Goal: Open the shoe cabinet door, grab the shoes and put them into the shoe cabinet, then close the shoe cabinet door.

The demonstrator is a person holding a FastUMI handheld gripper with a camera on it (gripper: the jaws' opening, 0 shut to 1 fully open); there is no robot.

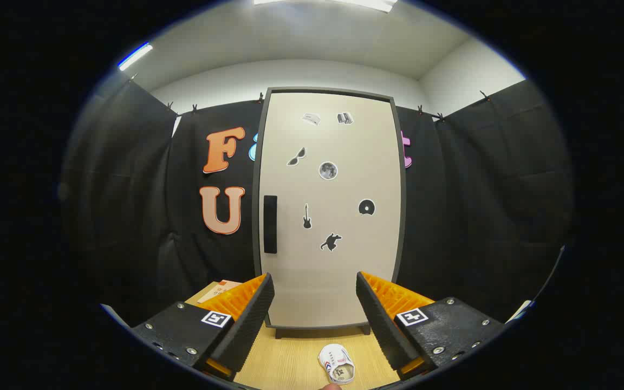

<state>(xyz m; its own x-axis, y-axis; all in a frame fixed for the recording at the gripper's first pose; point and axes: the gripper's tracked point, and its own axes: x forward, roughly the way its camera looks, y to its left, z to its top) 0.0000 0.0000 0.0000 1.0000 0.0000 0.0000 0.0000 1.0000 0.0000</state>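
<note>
- Facing the shoe cabinet [328, 211] head-on, the gripper [315, 290] hangs with its two fingers spread wide apart, released and grasping nothing.
- Neither finger touches anything; the lower part of the cabinet door shows through the gap between them.
- The cabinet stands upright on the wooden table [290, 360] against the booth's black cloth wall, and its door is closed, sitting flush in a dark frame.
- A dark vertical handle [270, 224] sits near the door's left edge, about halfway up and above the left finger's tip.
- The pale door panel carries several small stickers, among them a guitar [307, 216], a moon-like disc [328, 170], sunglasses [296, 156] and a record [366, 207].
- A small white shoe [336, 364] with red and blue side stripes lies on the table in front of the cabinet, low between the two fingers and closer to the right one, its opening turned toward the camera.
- The shoe rests apart from the cabinet's base, with bare tabletop between them.
- Something small and skin-toned sits just under the shoe's near end; what it is cannot be told.
- A brown cardboard piece [219, 291] lies on the table beyond the left finger, beside the cabinet's lower left corner.
</note>
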